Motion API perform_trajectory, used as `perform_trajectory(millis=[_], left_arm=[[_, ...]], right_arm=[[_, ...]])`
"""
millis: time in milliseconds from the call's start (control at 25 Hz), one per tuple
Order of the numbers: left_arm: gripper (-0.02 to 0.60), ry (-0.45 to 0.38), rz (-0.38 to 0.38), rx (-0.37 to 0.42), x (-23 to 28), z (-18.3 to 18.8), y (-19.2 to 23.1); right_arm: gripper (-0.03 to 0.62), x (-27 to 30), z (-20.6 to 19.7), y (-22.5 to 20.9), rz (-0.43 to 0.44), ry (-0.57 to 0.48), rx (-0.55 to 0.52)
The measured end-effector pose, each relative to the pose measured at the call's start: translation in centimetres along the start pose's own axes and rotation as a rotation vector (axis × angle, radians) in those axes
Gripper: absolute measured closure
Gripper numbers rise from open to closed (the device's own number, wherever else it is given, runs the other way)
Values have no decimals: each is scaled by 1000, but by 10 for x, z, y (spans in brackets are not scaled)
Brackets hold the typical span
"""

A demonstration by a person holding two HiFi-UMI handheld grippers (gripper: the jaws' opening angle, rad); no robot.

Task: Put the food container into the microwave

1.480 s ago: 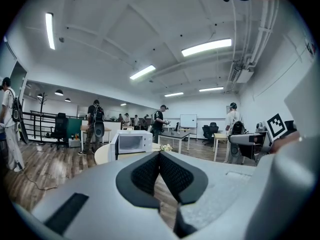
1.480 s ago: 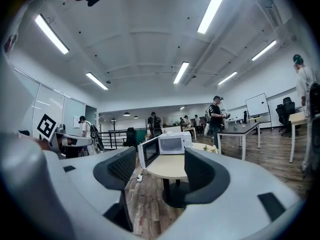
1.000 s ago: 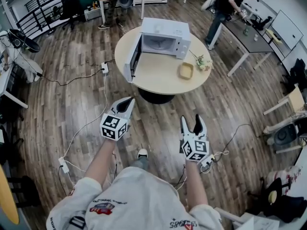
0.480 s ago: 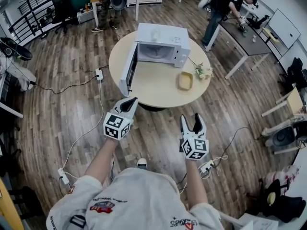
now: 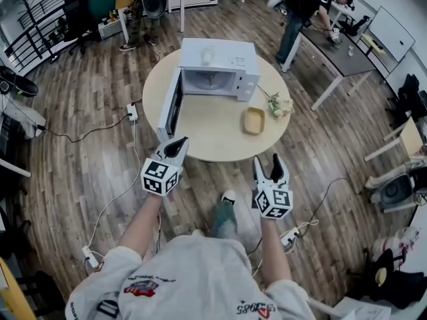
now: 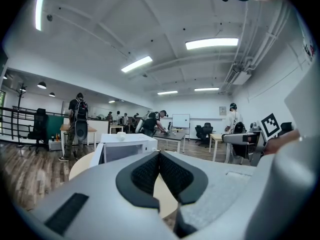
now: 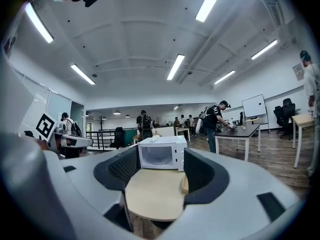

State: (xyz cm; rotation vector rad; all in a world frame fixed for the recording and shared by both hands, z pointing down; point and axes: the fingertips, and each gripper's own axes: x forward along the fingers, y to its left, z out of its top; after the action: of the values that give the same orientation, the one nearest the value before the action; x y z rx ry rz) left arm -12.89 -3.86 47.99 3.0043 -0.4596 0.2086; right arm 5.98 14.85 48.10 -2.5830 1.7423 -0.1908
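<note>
A white microwave (image 5: 217,67) stands at the back of a round beige table (image 5: 200,129), its door (image 5: 171,104) swung open to the left. The tan food container (image 5: 253,121) lies on the table to the right of the microwave, in front of its control side. My left gripper (image 5: 179,145) hovers at the table's near left edge, jaws shut and empty. My right gripper (image 5: 268,169) hangs just short of the table's near right edge, open and empty. In the right gripper view the microwave (image 7: 161,153) shows between the jaws, and the container (image 7: 184,183) peeks past the right jaw.
A small bunch of flowers (image 5: 279,103) lies on the table right of the container. Cables and power strips (image 5: 132,112) run over the wood floor at left. A person (image 5: 301,9) bends over a grey desk at the back right. Office chairs stand at the back left.
The table and microwave have come closer as I walked forward. Both grippers now sit at the table's near edge, states unchanged.
</note>
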Motion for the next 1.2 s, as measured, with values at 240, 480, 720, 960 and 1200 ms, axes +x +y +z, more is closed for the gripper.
perform_trajectory(millis=[240, 480, 720, 960, 1200], left_arm=[[577, 5, 7, 8, 66, 8, 18], [577, 15, 60, -9, 139, 20, 51], [577, 25, 124, -16, 218, 37, 90], [577, 26, 174, -29, 284, 47, 111], [577, 47, 207, -49, 320, 39, 125]], right_arm=[[312, 63, 2, -37, 19, -5, 7], [312, 151, 10, -73, 85, 18, 10], [312, 247, 26, -112, 156, 27, 6], [313, 326, 34, -145, 227, 31, 0], [313, 366, 24, -163, 271, 74, 6]])
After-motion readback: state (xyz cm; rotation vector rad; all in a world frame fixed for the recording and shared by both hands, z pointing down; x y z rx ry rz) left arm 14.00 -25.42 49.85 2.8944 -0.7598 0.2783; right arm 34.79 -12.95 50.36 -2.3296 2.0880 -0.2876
